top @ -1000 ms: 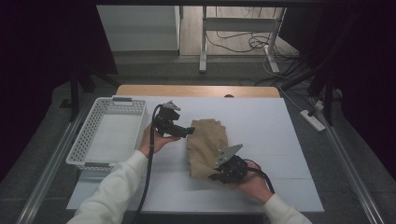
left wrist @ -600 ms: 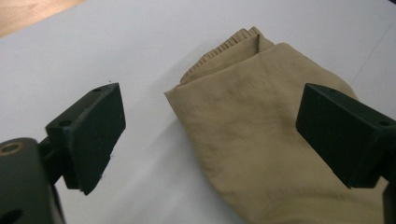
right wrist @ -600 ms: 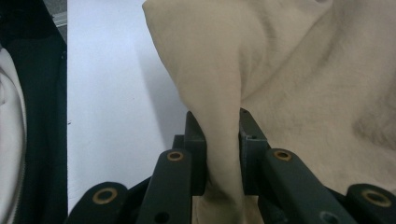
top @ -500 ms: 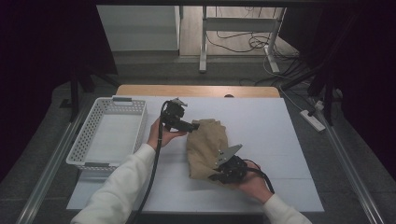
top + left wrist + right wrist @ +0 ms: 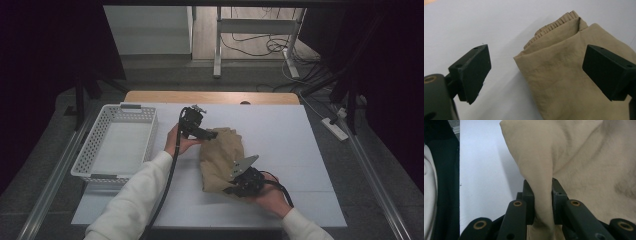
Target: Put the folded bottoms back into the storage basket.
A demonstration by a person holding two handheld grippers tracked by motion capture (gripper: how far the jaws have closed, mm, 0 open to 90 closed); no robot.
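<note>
- Your right gripper [image 5: 541, 202] is clenching a fold of the tan cloth [image 5: 584, 162]; in the right gripper view the fabric is rising pinched between the two jaws and spreading out above them.
- In the high view that right gripper [image 5: 239, 186] is sitting at the cloth's [image 5: 222, 157] near edge, its grey plate tilting up over the fabric, your hand behind it near the mat's front edge.
- Your left gripper [image 5: 536, 72] is standing released: jaws wide apart, nothing between the pads, one jaw over bare mat [image 5: 486, 22], the other over the cloth [image 5: 564, 72].
- In the left gripper view a ribbed cuff or hem is showing at the cloth's far corner, with a folded edge lying between the jaws but below them; contact I cannot tell.
- In the high view your left gripper [image 5: 209, 134] is pointing rightward at the cloth's far left corner, just beside it.
- The cloth is lying bunched on the white mat [image 5: 300, 145], roughly mid-table, between your two grippers.
- A white basket [image 5: 85, 159] is sitting at the mat's left edge, well apart from the cloth.
- Your sleeves are coming in white from the bottom of the high view, with a cable trailing along the left forearm.
</note>
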